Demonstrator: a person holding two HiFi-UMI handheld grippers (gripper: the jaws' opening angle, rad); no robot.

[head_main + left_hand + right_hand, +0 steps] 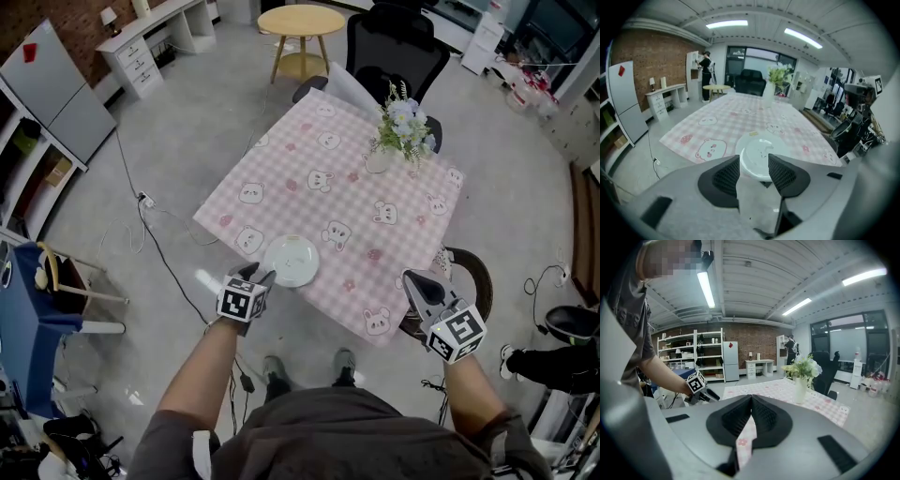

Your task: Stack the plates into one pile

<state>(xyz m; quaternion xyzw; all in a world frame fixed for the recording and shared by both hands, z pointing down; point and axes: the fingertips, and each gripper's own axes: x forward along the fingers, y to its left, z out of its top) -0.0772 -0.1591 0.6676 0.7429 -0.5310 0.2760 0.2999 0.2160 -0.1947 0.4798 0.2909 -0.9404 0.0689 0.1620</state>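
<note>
Looking down, I saw the square table under a pink checked bear-print cloth [309, 178] with the white round ceramic plate [291, 260] lying flat near that table's near-left edge. The left gripper [255, 277] hung just off that same edge. Its jaws stood wide apart and pinched nothing, though the plate's near rim showed in the gap between them. The right gripper [417, 281] sat off the table's near-right corner, its jaws pressed fully together and empty. A small vase of pale flowers [403, 131] stood by the table's far-right edge.
</note>
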